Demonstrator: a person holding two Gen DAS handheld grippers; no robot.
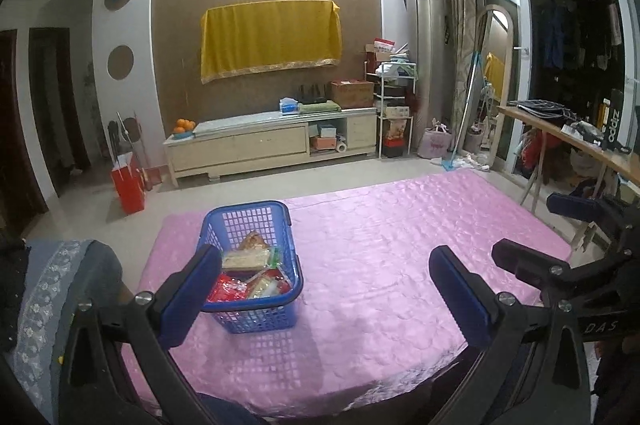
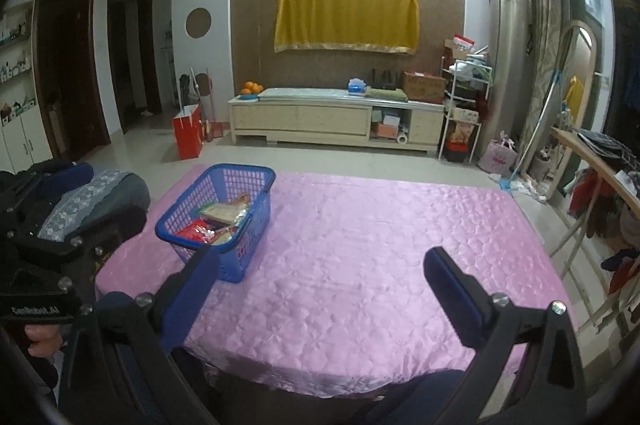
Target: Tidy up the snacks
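Observation:
A blue plastic basket [image 1: 256, 321] stands on the left part of a table with a pink cloth [image 1: 392, 265]. It holds several snack packets [image 1: 252, 273], red, yellow and clear ones. It also shows in the right wrist view [image 2: 236, 257] with the snacks [image 2: 218, 221] inside. My left gripper [image 1: 324, 289] is open and empty, near the table's front edge, its left finger in front of the basket. My right gripper [image 2: 320, 289] is open and empty over the front of the pink cloth [image 2: 380, 225], to the right of the basket.
A blue-grey patterned cushion [image 2: 96, 201] lies at the table's left side. A wooden side table [image 1: 568, 141] with clutter stands on the right. A TV cabinet [image 1: 272, 141], a red bag [image 1: 128, 185] and shelves stand across the floor.

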